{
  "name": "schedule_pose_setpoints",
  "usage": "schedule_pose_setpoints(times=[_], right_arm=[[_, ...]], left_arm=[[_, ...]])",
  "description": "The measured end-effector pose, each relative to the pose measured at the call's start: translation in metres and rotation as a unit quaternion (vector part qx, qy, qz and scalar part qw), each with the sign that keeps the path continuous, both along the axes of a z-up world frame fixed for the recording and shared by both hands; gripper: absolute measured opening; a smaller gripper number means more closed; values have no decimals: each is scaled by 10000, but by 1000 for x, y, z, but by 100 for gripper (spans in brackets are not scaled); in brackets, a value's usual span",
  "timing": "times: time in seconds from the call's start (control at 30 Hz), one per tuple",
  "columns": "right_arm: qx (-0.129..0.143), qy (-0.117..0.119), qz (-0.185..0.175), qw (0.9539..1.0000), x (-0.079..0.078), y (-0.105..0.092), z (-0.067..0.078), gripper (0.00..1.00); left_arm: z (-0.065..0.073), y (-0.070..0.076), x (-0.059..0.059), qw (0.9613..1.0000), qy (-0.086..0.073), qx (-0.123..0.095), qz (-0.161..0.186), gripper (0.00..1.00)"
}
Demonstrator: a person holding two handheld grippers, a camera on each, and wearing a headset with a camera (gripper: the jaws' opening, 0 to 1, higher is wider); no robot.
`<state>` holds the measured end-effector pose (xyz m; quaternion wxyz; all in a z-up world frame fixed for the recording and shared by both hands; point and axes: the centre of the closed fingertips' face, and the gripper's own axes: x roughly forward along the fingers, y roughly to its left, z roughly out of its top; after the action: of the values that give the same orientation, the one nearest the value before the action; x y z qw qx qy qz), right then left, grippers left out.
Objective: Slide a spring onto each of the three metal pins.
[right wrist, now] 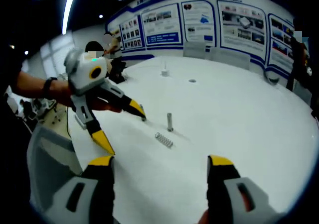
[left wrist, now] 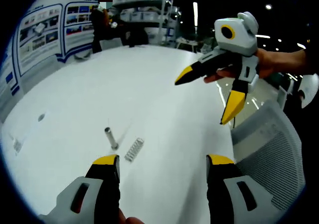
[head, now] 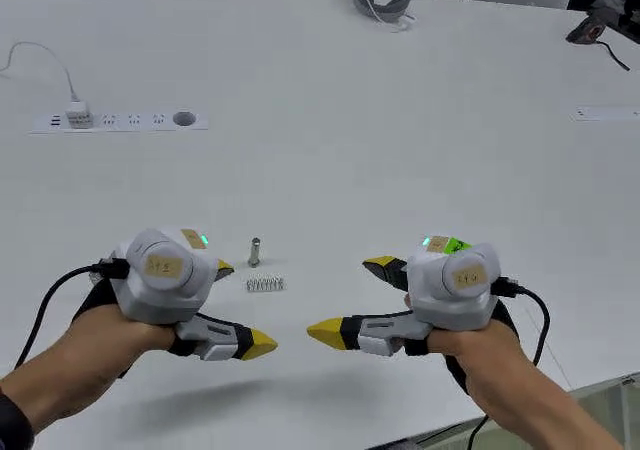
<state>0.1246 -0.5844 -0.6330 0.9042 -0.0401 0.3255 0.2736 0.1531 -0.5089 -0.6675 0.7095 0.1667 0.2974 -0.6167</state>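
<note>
One short metal pin (head: 254, 251) stands upright on the white table, also seen as pin (left wrist: 110, 137) and pin (right wrist: 170, 122). A small coil spring (head: 265, 285) lies flat just in front of it, spring (left wrist: 134, 149), spring (right wrist: 163, 140). My left gripper (head: 243, 306) is open to the left of both, its yellow tips apart with nothing between them. My right gripper (head: 354, 296) is open to the right, facing the left one, and holds nothing. Each gripper sees the other: the right gripper (left wrist: 209, 95) in the left gripper view, the left gripper (right wrist: 124, 132) in the right gripper view.
A white power strip (head: 120, 121) with a plugged charger lies at the far left of the table (head: 400, 150). A grey headset (head: 382, 3) rests at the far edge. A mesh chair (left wrist: 271, 149) stands by the near edge. Display boards and a person stand beyond the table.
</note>
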Motion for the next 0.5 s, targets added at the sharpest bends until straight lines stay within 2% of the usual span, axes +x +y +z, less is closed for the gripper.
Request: schedule_pose_setpoints(times=[0.33,0.5], right_arm=[[53,54,-7,10000,-7,-5,-5,77],[84,96,-42,9999,-10,-8,-6,76]], left_arm=[[-21,-15,16,9999,110,125,17,68],[-27,-22,21,9997,169,143,78,64]])
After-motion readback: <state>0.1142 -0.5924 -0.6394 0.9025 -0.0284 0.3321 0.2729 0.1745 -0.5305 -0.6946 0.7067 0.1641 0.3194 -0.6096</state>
